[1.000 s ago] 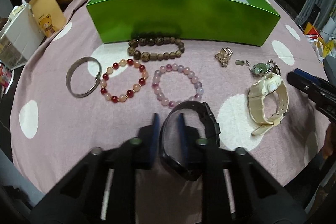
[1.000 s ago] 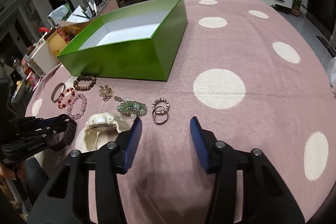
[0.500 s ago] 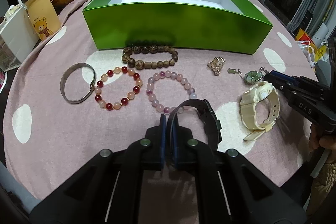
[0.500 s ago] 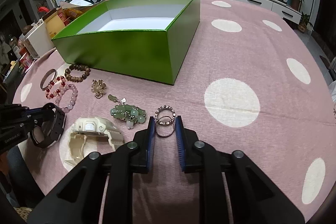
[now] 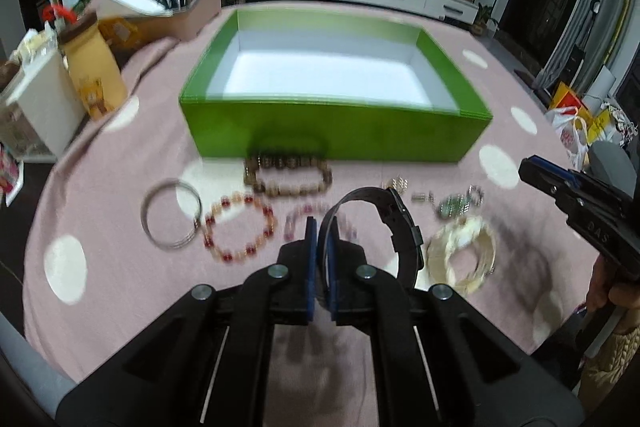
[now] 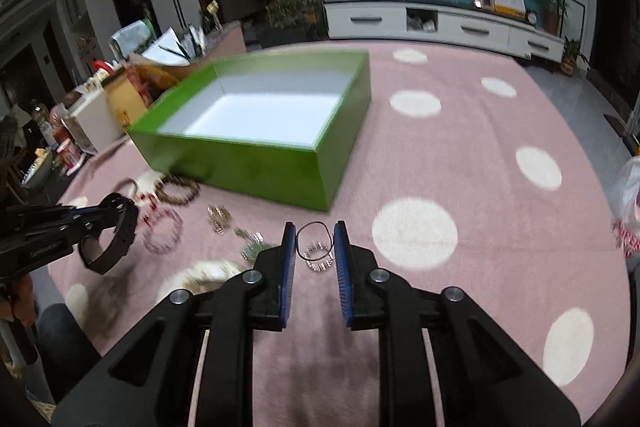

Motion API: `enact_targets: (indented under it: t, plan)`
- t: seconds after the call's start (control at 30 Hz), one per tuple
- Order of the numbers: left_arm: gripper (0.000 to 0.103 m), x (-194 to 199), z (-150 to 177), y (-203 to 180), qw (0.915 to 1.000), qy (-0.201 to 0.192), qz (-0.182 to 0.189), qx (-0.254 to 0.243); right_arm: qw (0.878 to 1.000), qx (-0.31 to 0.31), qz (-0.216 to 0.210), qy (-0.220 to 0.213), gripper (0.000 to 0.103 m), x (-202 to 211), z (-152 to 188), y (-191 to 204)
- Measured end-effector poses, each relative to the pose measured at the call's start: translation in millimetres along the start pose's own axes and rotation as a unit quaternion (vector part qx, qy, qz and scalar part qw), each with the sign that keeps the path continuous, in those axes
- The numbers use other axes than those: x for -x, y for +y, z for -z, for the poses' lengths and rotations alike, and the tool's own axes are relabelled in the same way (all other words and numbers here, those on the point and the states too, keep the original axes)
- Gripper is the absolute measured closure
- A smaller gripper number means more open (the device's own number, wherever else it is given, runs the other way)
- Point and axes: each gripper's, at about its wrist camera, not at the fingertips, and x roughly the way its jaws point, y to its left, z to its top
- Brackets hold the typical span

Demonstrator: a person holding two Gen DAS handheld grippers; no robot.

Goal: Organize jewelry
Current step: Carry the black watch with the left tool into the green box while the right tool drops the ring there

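1. The left gripper (image 5: 321, 227) is clenched on the strap of a black watch (image 5: 400, 223). The strap runs between the two blue pads, and the rest of the band arcs up and to the right of them, clear of the cloth.
2. The black watch is a closed loop of dark, matte band with a thicker, blocky case on its right side.
3. The right gripper (image 6: 314, 239) grasps a thin dark ring (image 6: 315, 235). The hoop spans the narrow gap from one blue pad to the other and stands upright between them.
4. Below that hoop, a beaded silver ring (image 6: 319, 257) lies on the pink tablecloth (image 6: 460, 187) with white dots.
5. An open green box (image 5: 332, 125) with a white inside stands at the far side of the cloth, and nothing can be seen in it.
6. Just in front of its near wall lies a brown bead bracelet (image 5: 288, 177).
7. Nearer, from left to right, lie a silver bangle (image 5: 171, 219), a red and peach bead bracelet (image 5: 240, 229) and a pale pink bead bracelet (image 5: 298, 219), the last partly behind the left gripper.
8. To the right lie a small gold piece (image 5: 395, 183), a green stone chain (image 5: 452, 205) and a cream watch (image 5: 462, 255), all blurred.
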Motion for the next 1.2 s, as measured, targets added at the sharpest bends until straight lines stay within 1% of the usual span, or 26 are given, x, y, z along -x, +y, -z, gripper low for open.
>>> enact_targets:
  t: [0.07,0.2,0.33,0.4,0.47,0.53,0.7,0.77,0.83,0.87,0.9,0.93,0.97,1.0,1.07,1.1,1.13,1.17,1.2]
  plan:
    - [0.099,3,-16,-1,0.9999,-0.013,-0.003,-0.002,1.000,0.003,-0.004,-0.017,0.084,1,-14,6]
    - [0.099,4,-64,1,0.9988,-0.048,-0.015,-0.002,0.999,0.000,-0.007,-0.052,0.084,-7,-41,16]
    - [0.099,-13,-103,-1,0.9978,-0.055,-0.036,-0.003,0.998,-0.016,-0.011,-0.067,0.084,-26,-68,20]
    - [0.099,-26,-123,1,0.9975,-0.051,-0.049,0.001,0.997,-0.023,-0.013,-0.066,0.084,-37,-80,20]
    - [0.099,-37,-132,1,0.9971,-0.046,-0.060,0.000,0.998,-0.023,-0.012,-0.056,0.084,-50,-90,22]
    - [0.099,-54,-142,3,0.9969,-0.032,-0.072,0.005,0.999,-0.021,-0.008,-0.045,0.084,-61,-96,24]
    - [0.098,-89,-146,11,0.9954,0.004,-0.094,0.016,1.000,-0.017,0.005,-0.014,0.084,-88,-102,26]
    - [0.096,-99,-145,12,0.9945,0.014,-0.103,0.015,1.000,-0.018,0.007,-0.008,0.083,-95,-105,25]
    - [0.087,-105,-145,15,0.9935,0.021,-0.110,0.020,1.000,-0.014,0.012,-0.010,0.080,-97,-106,29]
    - [0.084,-106,-144,16,0.9930,0.021,-0.115,0.020,1.000,-0.012,0.013,-0.015,0.075,-95,-105,30]
    - [0.076,-105,-144,16,0.9927,0.019,-0.118,0.019,1.000,-0.012,0.012,-0.018,0.066,-92,-104,31]
    - [0.062,-103,-144,17,0.9926,0.015,-0.119,0.018,1.000,-0.014,0.012,-0.021,0.061,-90,-103,32]
    - [0.054,-100,-144,17,0.9927,0.011,-0.119,0.018,0.999,-0.018,0.013,-0.024,0.057,-86,-102,31]
    - [0.044,-96,-144,17,0.9927,0.005,-0.119,0.018,0.999,-0.021,0.012,-0.027,0.057,-82,-101,29]
    - [0.039,-84,-142,15,0.9928,-0.006,-0.118,0.017,0.999,-0.027,0.011,-0.034,0.057,-71,-99,28]
    - [0.029,-79,-141,14,0.9927,-0.011,-0.119,0.016,0.999,-0.029,0.009,-0.036,0.057,-67,-97,27]
    - [0.025,-73,-139,13,0.9926,-0.016,-0.119,0.015,0.999,-0.030,0.007,-0.040,0.056,-61,-95,25]
    - [0.024,-65,-136,13,0.9928,-0.023,-0.117,0.014,0.999,-0.031,0.005,-0.044,0.055,-54,-92,24]
    - [0.020,-60,-134,13,0.9929,-0.026,-0.116,0.014,0.998,-0.033,0.003,-0.049,0.051,-44,-88,21]
